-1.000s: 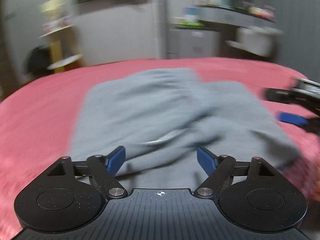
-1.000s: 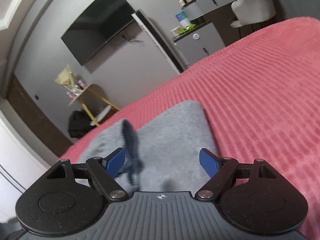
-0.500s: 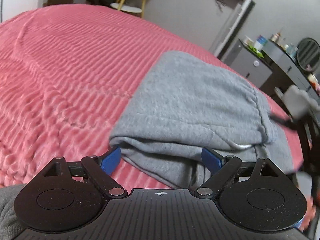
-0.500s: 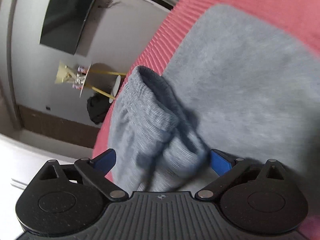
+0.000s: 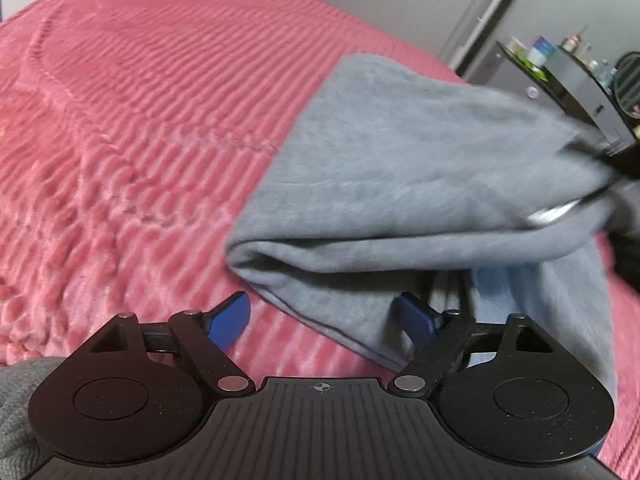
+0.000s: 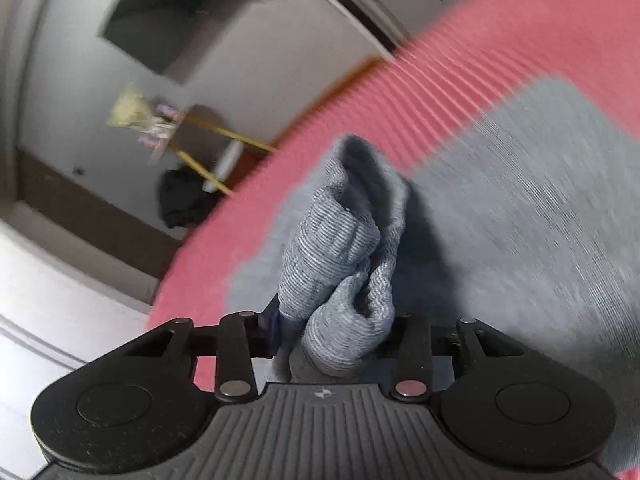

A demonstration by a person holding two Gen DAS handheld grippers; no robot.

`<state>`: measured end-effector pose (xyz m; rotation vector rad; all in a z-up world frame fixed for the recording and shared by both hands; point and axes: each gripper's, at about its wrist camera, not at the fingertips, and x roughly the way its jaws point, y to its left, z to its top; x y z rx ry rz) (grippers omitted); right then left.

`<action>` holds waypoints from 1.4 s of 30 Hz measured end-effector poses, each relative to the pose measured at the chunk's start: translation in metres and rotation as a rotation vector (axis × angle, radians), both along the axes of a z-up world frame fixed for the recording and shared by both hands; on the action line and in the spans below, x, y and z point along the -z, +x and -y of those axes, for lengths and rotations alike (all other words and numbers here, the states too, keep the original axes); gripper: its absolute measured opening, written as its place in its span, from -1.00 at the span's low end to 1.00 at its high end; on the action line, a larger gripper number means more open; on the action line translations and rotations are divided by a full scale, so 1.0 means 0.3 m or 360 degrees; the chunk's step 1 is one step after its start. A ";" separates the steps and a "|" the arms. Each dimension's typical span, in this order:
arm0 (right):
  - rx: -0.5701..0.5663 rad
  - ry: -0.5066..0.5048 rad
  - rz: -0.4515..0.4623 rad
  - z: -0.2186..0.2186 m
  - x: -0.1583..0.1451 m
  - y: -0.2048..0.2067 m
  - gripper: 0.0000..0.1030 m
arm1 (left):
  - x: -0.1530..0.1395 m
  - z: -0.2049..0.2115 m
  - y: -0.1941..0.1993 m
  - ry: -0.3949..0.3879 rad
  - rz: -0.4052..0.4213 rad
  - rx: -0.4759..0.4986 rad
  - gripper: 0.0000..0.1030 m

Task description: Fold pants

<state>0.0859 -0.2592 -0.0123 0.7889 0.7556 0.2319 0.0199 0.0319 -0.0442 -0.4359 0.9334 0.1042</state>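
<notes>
Grey pants point(image 5: 400, 168) lie folded on a pink ribbed bedspread point(image 5: 120, 120). My left gripper point(image 5: 324, 320) is open at the near folded edge, its blue fingertips point(image 5: 228, 320) astride the corner of the cloth without pinching it. My right gripper point(image 6: 332, 332) is shut on the ribbed grey waistband point(image 6: 340, 240), bunched up between its jaws above the rest of the pants point(image 6: 520, 220). In the left wrist view the right gripper shows blurred at the far right edge, lifting the top layer.
The bedspread point(image 6: 440, 80) runs out on all sides of the pants. A yellow-legged side table point(image 6: 200, 140), a dark bag point(image 6: 184, 200) and a wall-mounted TV point(image 6: 180, 20) stand beyond the bed. A dresser with bottles point(image 5: 560, 64) is at the far right.
My right gripper has closed on the waistband and lifted it. My left gripper has swung round to the folded edge and come closer, still open.
</notes>
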 end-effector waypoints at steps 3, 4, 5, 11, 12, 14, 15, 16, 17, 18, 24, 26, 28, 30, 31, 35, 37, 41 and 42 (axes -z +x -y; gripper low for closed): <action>-0.0025 0.0054 0.0185 -0.013 -0.129 -0.062 -0.26 | -0.007 -0.009 -0.008 0.0013 0.0014 -0.0050 0.56; -0.0029 0.0065 0.0248 -0.007 -0.166 -0.086 -0.26 | -0.010 -0.012 -0.010 0.0010 0.0028 -0.0056 0.53; -0.0029 0.0072 0.0304 0.003 -0.195 -0.110 -0.26 | -0.010 -0.020 -0.004 0.0012 0.0035 -0.0062 0.49; 0.0086 -0.0019 0.0402 0.123 -0.255 -0.212 -0.26 | -0.014 -0.044 -0.004 -0.0028 0.0066 -0.0062 0.12; 0.0114 -0.0043 0.0388 0.145 -0.251 -0.221 -0.26 | -0.017 -0.039 -0.005 -0.0035 0.0091 -0.0035 0.06; 0.0167 -0.0070 0.0344 0.187 -0.236 -0.231 -0.26 | -0.023 -0.035 -0.011 -0.0053 0.0155 0.0020 -0.06; 0.0188 -0.0076 0.0323 0.206 -0.221 -0.237 -0.26 | -0.027 -0.034 -0.016 -0.0053 0.0182 0.0029 -0.07; 0.0208 -0.0076 0.0302 0.222 -0.203 -0.233 -0.26 | -0.030 -0.036 -0.017 -0.0057 0.0201 0.0037 -0.11; 0.0227 -0.0071 0.0272 0.247 -0.188 -0.241 -0.26 | -0.030 -0.039 -0.019 -0.0074 0.0217 0.0041 -0.15; 0.0242 -0.0062 0.0243 0.275 -0.166 -0.253 -0.26 | -0.032 -0.043 -0.022 -0.0096 0.0234 0.0043 -0.17; 0.0264 -0.0092 0.0205 0.317 -0.060 -0.287 -0.26 | -0.025 -0.050 -0.017 -0.0130 0.0224 0.0050 -0.12; 0.0255 -0.0158 0.0185 0.326 -0.012 -0.299 -0.24 | -0.024 -0.035 -0.013 -0.0095 0.0198 0.0061 -0.03; 0.0257 -0.0262 0.0091 0.333 0.060 -0.283 -0.12 | -0.021 -0.021 -0.010 -0.0072 0.0180 0.0082 -0.02; 0.0249 -0.0268 -0.0070 0.354 0.130 -0.253 0.01 | -0.019 -0.011 -0.009 -0.0056 0.0171 0.0097 -0.01; 0.0249 -0.0228 -0.0100 0.366 0.154 -0.251 0.02 | -0.020 -0.006 -0.010 -0.0044 0.0170 0.0096 -0.01; 0.0312 -0.0045 -0.0060 0.404 0.151 -0.258 0.23 | -0.015 -0.008 -0.007 -0.0054 0.0158 0.0094 -0.01; 0.0333 0.0014 -0.0054 0.424 0.172 -0.292 0.27 | -0.013 -0.008 -0.008 -0.0062 0.0153 0.0093 -0.01; 0.0341 0.0084 -0.0063 0.447 0.196 -0.294 0.29 | -0.013 -0.011 -0.007 -0.0062 0.0143 0.0089 0.01; 0.0343 0.0102 -0.0061 0.453 0.202 -0.295 0.31 | -0.013 -0.012 -0.006 -0.0066 0.0140 0.0087 0.01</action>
